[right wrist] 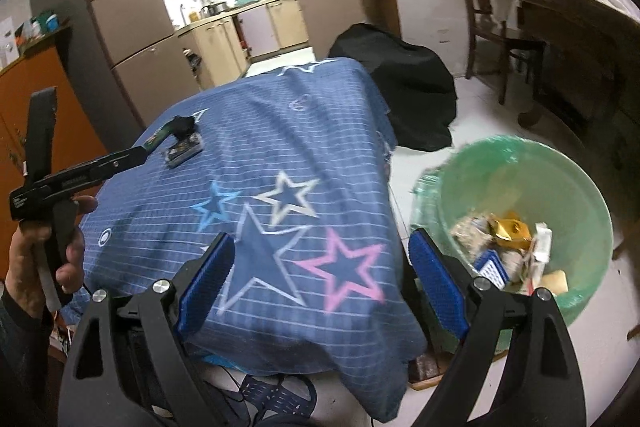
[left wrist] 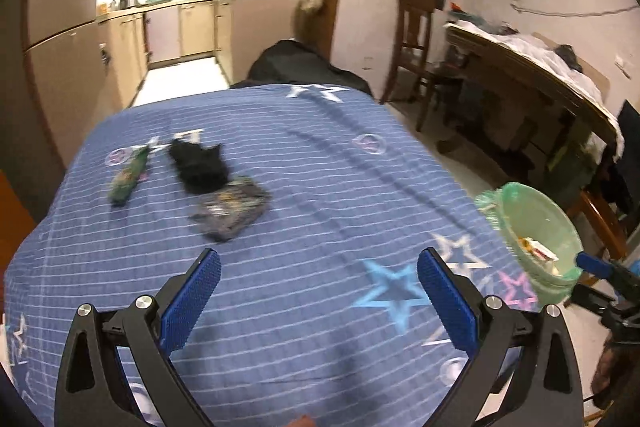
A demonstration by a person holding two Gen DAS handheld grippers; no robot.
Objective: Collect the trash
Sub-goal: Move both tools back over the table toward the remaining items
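While both claws hang above the table, which is covered with a blue cloth printed with stars, neither one holds anything. The left claw has its blue pads wide apart, with only the cloth visible between them. The right claw is also wide open and empty, and it sits over the near corner of the table.

Three pieces of trash lie together on the far left part of the cloth: a green wrapper, a black crumpled piece and a dark flat packet, which touches the black piece.

A bin with a green bag stands on the floor just beside the right edge of the table, and some packets and papers lie inside it.

In the right wrist view a hand grips the handle of the left tool.
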